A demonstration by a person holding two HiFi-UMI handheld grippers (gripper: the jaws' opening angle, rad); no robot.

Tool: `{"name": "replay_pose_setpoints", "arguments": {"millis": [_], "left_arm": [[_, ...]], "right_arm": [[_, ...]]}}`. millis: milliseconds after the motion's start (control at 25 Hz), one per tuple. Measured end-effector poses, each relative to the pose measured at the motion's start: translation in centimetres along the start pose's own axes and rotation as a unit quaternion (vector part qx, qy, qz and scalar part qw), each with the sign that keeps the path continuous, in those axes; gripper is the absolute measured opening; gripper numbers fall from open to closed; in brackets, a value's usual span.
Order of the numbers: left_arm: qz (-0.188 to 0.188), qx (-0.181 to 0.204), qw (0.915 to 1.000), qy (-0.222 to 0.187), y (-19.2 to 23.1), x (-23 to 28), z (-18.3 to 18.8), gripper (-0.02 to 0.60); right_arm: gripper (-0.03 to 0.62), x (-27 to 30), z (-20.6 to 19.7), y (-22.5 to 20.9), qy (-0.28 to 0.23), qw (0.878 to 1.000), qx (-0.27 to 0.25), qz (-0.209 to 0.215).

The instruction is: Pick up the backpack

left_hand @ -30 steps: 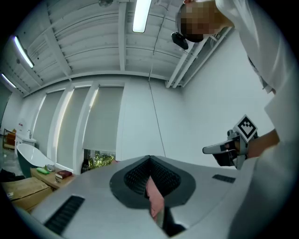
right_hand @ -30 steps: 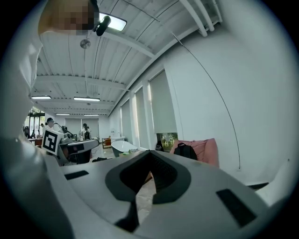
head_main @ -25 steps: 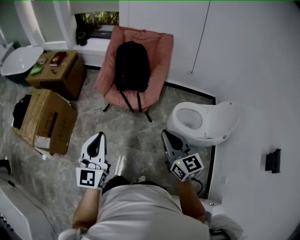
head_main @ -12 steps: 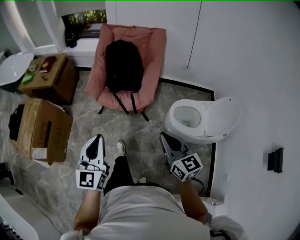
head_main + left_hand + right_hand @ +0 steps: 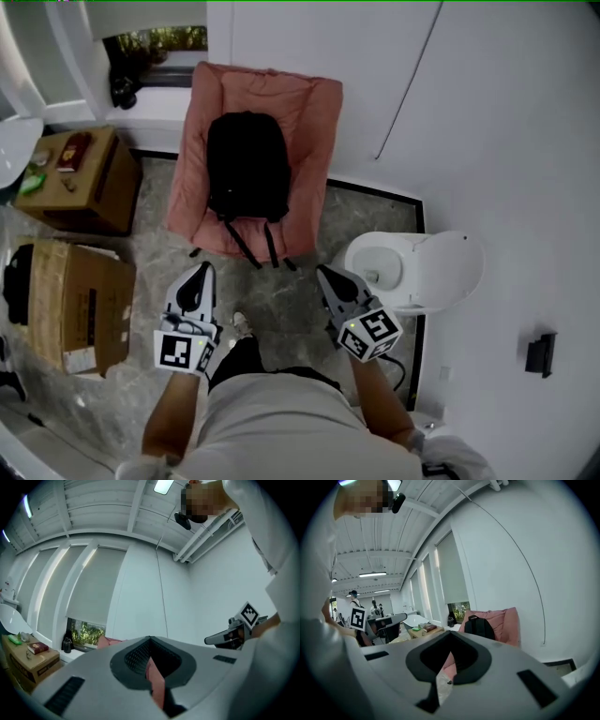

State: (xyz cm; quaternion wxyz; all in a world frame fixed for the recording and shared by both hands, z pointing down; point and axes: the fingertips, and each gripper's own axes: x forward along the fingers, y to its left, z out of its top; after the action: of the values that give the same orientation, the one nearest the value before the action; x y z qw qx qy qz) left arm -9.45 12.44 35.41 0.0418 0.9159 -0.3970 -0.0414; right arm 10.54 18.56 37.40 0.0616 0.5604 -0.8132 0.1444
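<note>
A: Jaws first, both sides?
B: Left gripper [image 5: 199, 279]: jaws together, nothing gripped. Only a pink sliver of chair shows through the slit. Right gripper [image 5: 331, 279]: likewise closed and empty.
A: Target position?
B: Backpack [image 5: 247, 167], black, lying back on the pink chair [image 5: 314, 117], well apart from both grippers. In the head view it sits at about 1 o'clock from the left jaws and about 11 o'clock from the right jaws.
A: Long axis?
B: It runs 12 to 6. Top end at 12, straps [image 5: 253, 246] trailing over the seat edge at 6, toward the person.
A: Nearer hand?
B: Left, by a small margin; my reading only. The toilet [image 5: 412, 272] stands near the right gripper at its 3 o'clock.
A: Implication?
B: Jaws must open before any grasp. The approach heads toward 12.
</note>
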Motion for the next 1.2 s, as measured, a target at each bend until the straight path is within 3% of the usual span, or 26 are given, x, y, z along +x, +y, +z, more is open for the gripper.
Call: {"name": "replay_pose_setpoints", "arguments": {"millis": [200, 520, 920, 1200], "left_arm": [[-0.012, 0.007, 0.9999, -0.009, 5.3, 4.2, 1.0, 0.015], [-0.024, -0.027, 0.9993, 0.01, 6.7, 7.1, -0.2, 0.015], [0.027, 0.008, 0.9996, 0.003, 8.7, 12.0, 1.2, 0.015], [0.052, 0.025, 0.9983, 0.005, 8.6, 16.0, 1.3, 0.015]], "right_arm": [[0.021, 6.9, 3.1, -0.2, 0.005, 1.0, -0.014, 0.004], [0.021, 12.4, 3.8, -0.9, 0.026, 0.999, -0.014, 0.025], [0.021, 18.1, 6.6, -5.8, 0.013, 0.997, -0.031, 0.075], [0.021, 20.8, 5.2, -10.4, 0.035, 0.994, -0.026, 0.1]]}}
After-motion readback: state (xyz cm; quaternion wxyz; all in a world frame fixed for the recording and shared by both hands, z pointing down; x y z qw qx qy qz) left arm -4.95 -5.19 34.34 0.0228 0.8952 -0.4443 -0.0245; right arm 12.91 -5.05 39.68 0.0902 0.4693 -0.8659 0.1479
